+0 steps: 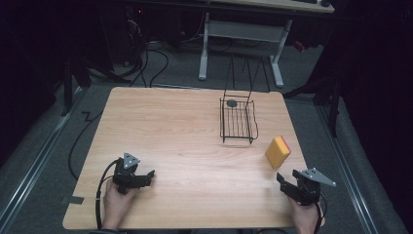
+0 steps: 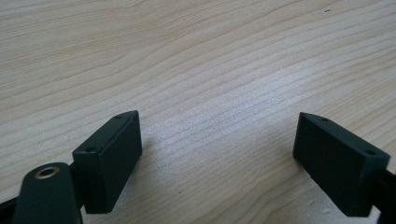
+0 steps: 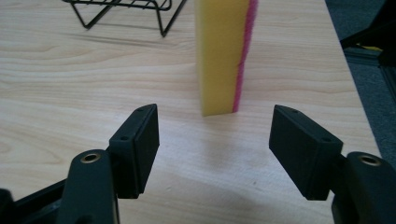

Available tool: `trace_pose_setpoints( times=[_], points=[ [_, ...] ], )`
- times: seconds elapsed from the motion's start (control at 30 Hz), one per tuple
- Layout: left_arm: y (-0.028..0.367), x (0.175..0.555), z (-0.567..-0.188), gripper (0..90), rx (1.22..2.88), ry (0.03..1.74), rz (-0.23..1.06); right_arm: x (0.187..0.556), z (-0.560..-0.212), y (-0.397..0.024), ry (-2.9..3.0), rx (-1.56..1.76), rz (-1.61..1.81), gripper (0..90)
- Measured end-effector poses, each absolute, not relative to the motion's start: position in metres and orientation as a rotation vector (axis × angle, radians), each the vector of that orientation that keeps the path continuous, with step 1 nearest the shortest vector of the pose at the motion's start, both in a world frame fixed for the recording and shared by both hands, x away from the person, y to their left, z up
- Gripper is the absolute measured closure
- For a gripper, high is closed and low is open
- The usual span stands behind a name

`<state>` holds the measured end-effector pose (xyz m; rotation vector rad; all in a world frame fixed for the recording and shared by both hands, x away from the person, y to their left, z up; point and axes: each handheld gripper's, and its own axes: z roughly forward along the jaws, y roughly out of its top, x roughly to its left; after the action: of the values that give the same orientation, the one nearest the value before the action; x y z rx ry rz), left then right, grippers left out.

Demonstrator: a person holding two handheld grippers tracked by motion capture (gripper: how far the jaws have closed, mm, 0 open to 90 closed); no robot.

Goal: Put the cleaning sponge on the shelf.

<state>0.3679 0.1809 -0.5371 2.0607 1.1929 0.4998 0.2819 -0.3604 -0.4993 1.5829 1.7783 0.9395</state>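
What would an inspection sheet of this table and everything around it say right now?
Surface: wooden table, bare between the things.
Job's things: yellow sponge with a pink side, standing on edge just ahead of the right gripper; black wire rack beyond it, a small dark round thing in it.
Clutter: nothing seen.
Grippers: right gripper open, nothing between the jaws; left gripper open over bare wood.
Cables: one cable loops from the left gripper.
Surroundings: dark room, white desk frame, floor cables.
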Motion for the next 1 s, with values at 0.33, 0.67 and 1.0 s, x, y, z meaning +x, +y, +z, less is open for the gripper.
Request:
trace_pose_setpoints(
  times=[0.33,0.67,1.0],
  points=[
    [0.181,0.368,-0.537,16.0,2.059,1.195,0.498,0.304,-0.496,-0.359,1.757,1.578,0.917,31.5],
    [0.181,0.368,-0.537,15.8,2.060,1.194,0.498,0.326,-0.492,-0.355,1.756,1.564,0.900,30.9],
    [0.181,0.368,-0.537,15.8,2.060,1.194,0.498,0.344,-0.503,-0.356,1.759,1.583,0.918,32.1]
  ],
)
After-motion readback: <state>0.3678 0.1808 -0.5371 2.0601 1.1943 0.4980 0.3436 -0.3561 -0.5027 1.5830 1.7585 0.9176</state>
